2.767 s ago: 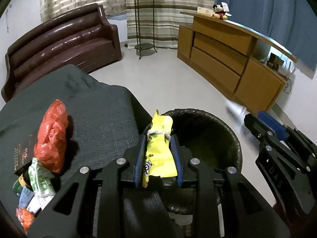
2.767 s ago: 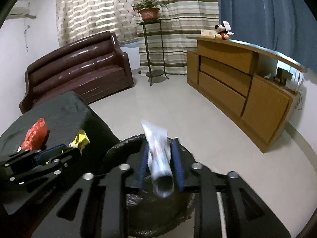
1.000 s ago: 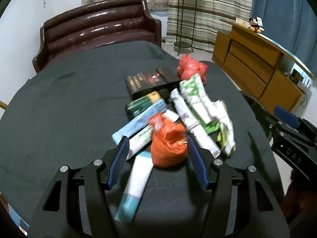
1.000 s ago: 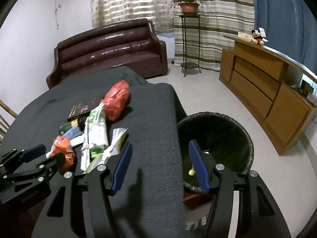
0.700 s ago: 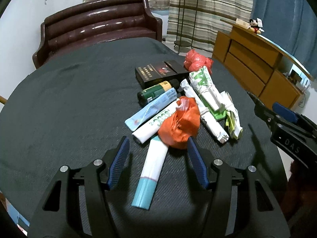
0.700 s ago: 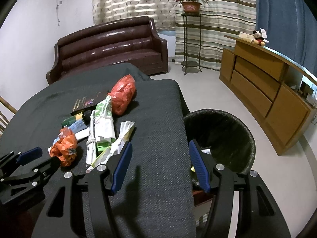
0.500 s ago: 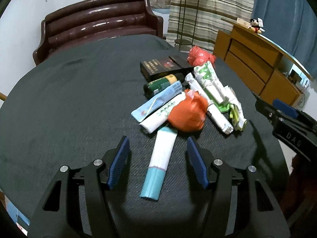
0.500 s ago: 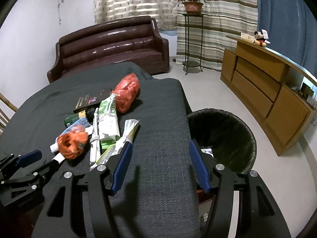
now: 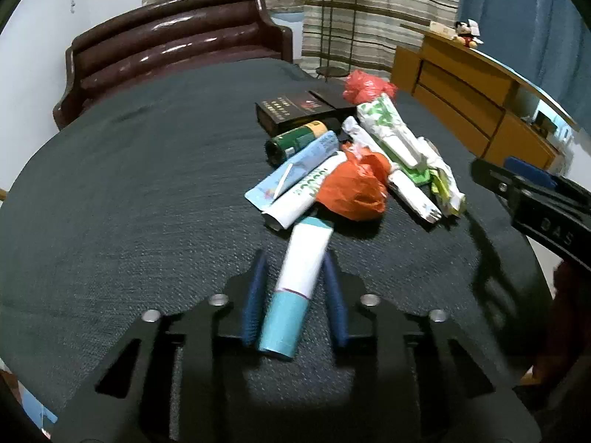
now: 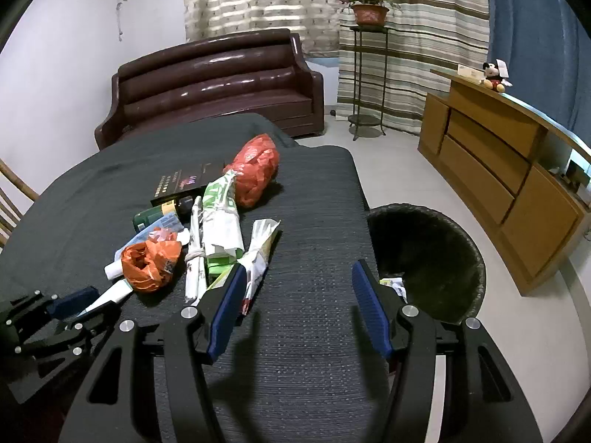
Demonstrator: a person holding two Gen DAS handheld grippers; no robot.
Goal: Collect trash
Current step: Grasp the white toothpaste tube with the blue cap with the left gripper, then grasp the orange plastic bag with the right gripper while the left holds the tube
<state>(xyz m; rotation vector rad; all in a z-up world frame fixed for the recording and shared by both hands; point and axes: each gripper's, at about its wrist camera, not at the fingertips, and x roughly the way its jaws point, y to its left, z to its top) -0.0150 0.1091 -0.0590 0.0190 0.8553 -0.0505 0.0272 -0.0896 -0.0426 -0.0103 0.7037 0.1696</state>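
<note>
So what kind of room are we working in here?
Most likely a home living room: a brown leather sofa, a wooden sideboard with a plush toy on top, and striped curtains behind a potted plant.

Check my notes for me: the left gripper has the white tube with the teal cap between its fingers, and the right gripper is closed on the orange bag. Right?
Not quite. The right gripper is open and empty over the cloth, as the right wrist view shows; the orange bag lies in the pile. The left gripper, whose jaws have just been closing, does have the tube between its fingers.
</note>
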